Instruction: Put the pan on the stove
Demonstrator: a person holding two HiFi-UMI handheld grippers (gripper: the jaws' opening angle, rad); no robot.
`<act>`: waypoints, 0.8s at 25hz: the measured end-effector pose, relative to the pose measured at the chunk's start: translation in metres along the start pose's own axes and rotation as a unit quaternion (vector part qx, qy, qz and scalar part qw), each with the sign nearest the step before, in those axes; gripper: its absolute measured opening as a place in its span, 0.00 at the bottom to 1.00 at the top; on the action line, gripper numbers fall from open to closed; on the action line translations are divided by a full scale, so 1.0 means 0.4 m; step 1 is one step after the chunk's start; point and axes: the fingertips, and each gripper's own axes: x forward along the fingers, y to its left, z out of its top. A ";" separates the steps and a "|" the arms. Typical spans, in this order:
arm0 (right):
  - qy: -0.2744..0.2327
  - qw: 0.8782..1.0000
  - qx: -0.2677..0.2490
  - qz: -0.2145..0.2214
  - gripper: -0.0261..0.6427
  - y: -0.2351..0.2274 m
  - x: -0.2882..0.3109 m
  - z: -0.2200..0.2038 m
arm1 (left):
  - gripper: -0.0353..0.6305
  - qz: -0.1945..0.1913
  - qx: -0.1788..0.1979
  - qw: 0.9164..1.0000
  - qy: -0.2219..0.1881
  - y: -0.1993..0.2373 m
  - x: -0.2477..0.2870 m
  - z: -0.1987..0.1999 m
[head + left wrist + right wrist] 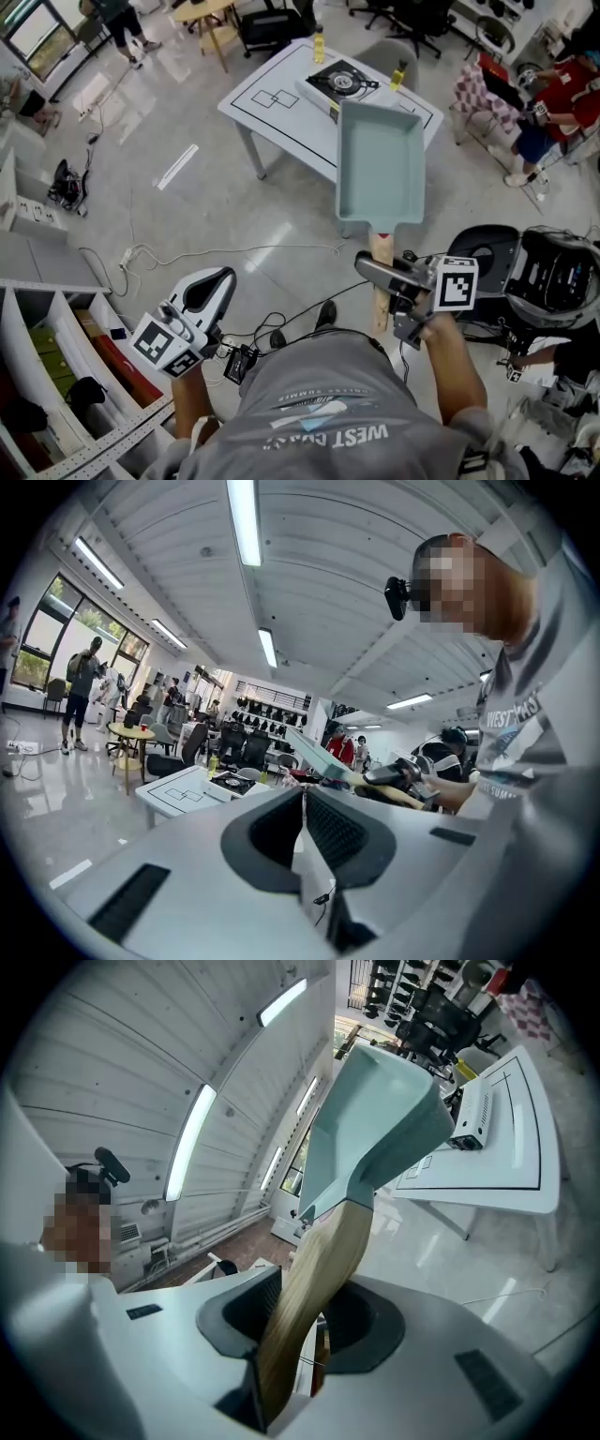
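**A:** Where is the pan [380, 173]?

**B:** In the air in front of the person, over the floor, not on the stove [337, 82]. It is a pale teal rectangular pan, hollow side up. Its long axis runs away from the person toward the white worktop [272, 112], with the wooden handle [381, 281] nearest the body.

**A:** Who has it?

**B:** The right gripper [380, 274], on a forearm stretched forward. Its jaws are clamped on the handle, which rises steeply out between them in the right gripper view.

**A:** And the other one?

**B:** The left gripper [217, 279] hangs lower at the person's left, arm bent, jaws together with nothing between them.

**A:** What is around the stove?

**B:** It is a portable single-burner stove on the worktop's far side. A yellow bottle [319, 45] stands beside it and a second bottle [399, 75] at its right. A grey chair [389, 56] stands behind. A white cable [234, 251] trails over the floor between the person and the worktop. A seated person in red [562, 94] is off to the right.
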 end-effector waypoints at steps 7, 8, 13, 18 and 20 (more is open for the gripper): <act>0.016 1.000 -0.008 0.016 0.25 -0.059 -0.035 0.101 | 0.07 0.024 0.007 1.000 0.000 -0.019 0.094 0.020; 0.017 1.000 -0.010 0.017 0.25 -0.066 -0.040 0.113 | 0.07 0.026 0.007 1.000 -0.001 -0.023 0.103 0.023; 0.012 1.000 -0.013 0.021 0.25 -0.076 -0.053 0.125 | 0.07 0.034 0.007 0.999 0.000 -0.040 0.099 0.011; 0.005 1.000 -0.005 0.016 0.25 -0.109 -0.032 0.179 | 0.07 0.032 -0.003 0.999 0.003 0.024 0.150 0.016; -0.001 1.000 0.000 0.008 0.25 -0.123 -0.026 0.192 | 0.07 0.018 -0.005 1.000 0.004 0.049 0.181 0.021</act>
